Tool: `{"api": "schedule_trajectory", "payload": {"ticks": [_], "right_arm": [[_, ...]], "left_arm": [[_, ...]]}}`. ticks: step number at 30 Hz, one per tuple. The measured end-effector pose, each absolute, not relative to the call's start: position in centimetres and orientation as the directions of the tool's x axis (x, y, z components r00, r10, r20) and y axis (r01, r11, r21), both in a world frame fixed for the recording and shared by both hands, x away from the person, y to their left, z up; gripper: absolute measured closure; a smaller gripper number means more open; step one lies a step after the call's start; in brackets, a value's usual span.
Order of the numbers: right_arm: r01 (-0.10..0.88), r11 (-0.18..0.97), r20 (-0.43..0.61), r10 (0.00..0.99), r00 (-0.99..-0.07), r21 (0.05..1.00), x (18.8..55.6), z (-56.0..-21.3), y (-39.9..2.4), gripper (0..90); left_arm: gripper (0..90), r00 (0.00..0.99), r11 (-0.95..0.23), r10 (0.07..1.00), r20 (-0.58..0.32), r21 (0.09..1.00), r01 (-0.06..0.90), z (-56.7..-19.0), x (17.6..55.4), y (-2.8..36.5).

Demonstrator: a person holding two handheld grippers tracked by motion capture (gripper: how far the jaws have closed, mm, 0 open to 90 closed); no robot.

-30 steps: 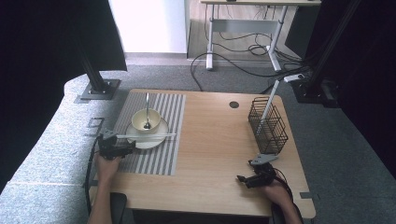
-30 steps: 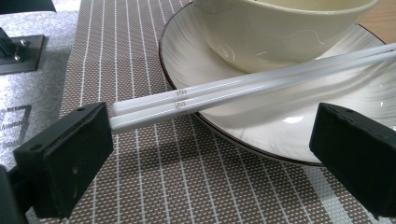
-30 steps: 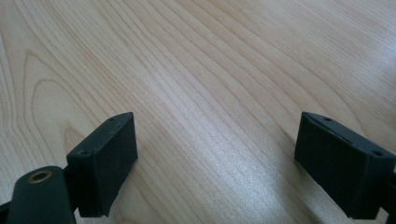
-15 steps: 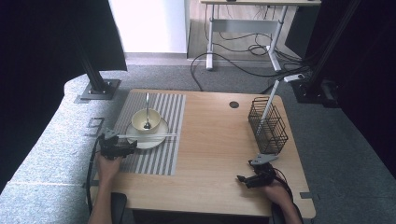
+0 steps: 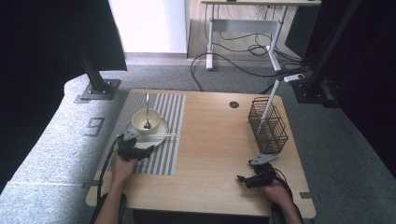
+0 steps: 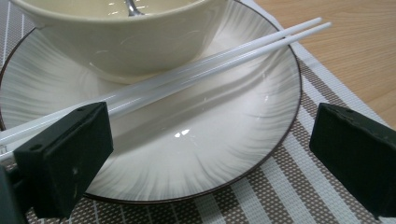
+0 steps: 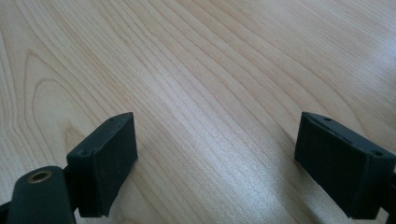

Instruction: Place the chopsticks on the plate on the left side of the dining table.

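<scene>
With your left gripper (image 6: 210, 158) open at the plate (image 6: 196, 154) rim, ease its wide jaws squarely around the white chopsticks (image 6: 205, 70) lying across the plate beside the bowl (image 6: 121, 42), closing gently so neither rolls.

Left gripper (image 5: 148, 149), jaws wide, sits at the plate's (image 5: 161, 135) near rim; right gripper (image 5: 241, 178), apparently level, gapes far right of it.
</scene>
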State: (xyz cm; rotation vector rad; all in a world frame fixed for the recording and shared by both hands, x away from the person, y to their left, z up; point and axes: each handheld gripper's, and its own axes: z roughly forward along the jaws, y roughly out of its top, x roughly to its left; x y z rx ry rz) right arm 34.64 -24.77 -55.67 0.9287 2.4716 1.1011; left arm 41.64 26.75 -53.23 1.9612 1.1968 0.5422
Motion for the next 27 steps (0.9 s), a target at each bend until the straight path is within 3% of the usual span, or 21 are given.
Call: {"api": "schedule_trajectory", "payload": {"ticks": [17, 27], "right_arm": [[0.443, 0.503, 0.005, 0.656, -0.754, 0.742, 34.6, -55.7, -24.8, 12.4], [0.443, 0.503, 0.005, 0.657, -0.754, 0.742, 34.6, -55.7, -24.8, 12.5]], "left_arm": [[0.0, 0.459, -0.273, 0.888, -0.026, 0.774, 0.571, -53.5, 42.0, 26.9], [0.0, 0.51, -0.306, 0.86, -0.008, 0.792, 0.528, -51.8, 40.4, 26.0]]}}
